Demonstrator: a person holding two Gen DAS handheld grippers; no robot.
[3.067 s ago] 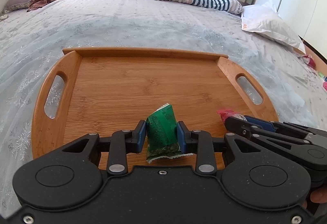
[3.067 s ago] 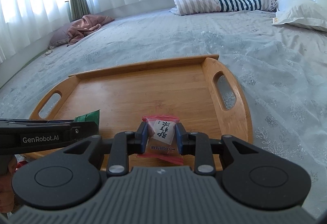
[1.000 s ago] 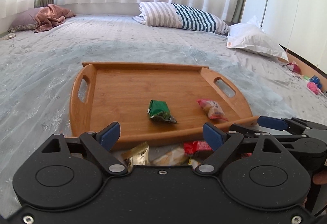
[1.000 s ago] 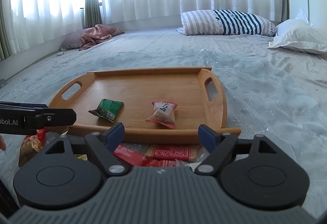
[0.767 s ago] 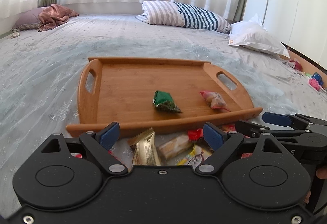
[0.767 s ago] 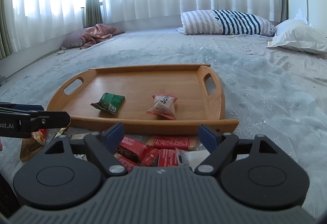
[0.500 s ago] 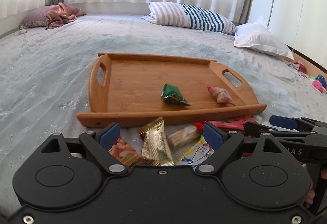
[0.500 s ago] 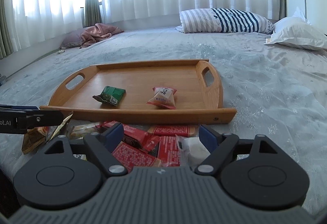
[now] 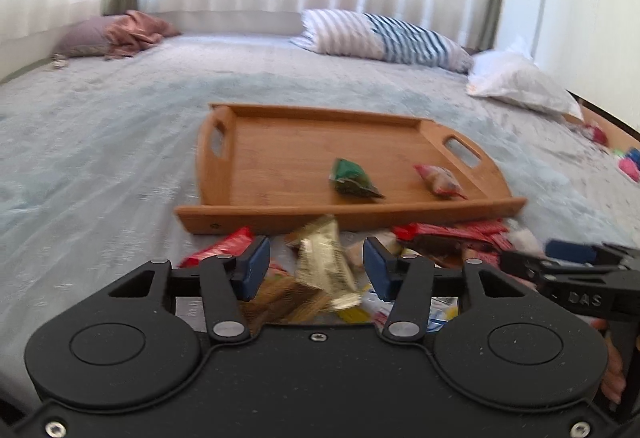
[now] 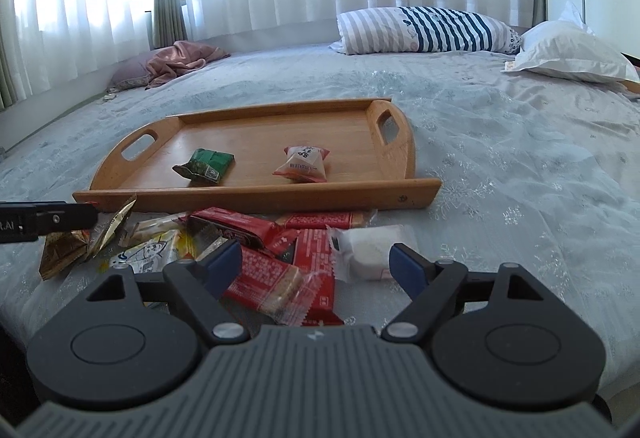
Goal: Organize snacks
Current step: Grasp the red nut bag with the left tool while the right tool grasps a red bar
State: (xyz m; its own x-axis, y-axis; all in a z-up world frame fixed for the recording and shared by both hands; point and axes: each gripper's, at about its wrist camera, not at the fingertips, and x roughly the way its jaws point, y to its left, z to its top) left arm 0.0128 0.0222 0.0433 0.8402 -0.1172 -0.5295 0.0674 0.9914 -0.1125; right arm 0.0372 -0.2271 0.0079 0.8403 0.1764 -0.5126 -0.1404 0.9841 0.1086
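Bed (image 10: 520, 166) under curtained windows. I saw the gold wrapper (image 9: 326, 264) between my left gripper (image 9: 316, 266), jaws just closing, not yet touching it. Right gripper (image 10: 316, 266) stood open over red packets (image 10: 272, 274). Tray (image 10: 256, 194) beyond held two snacks.
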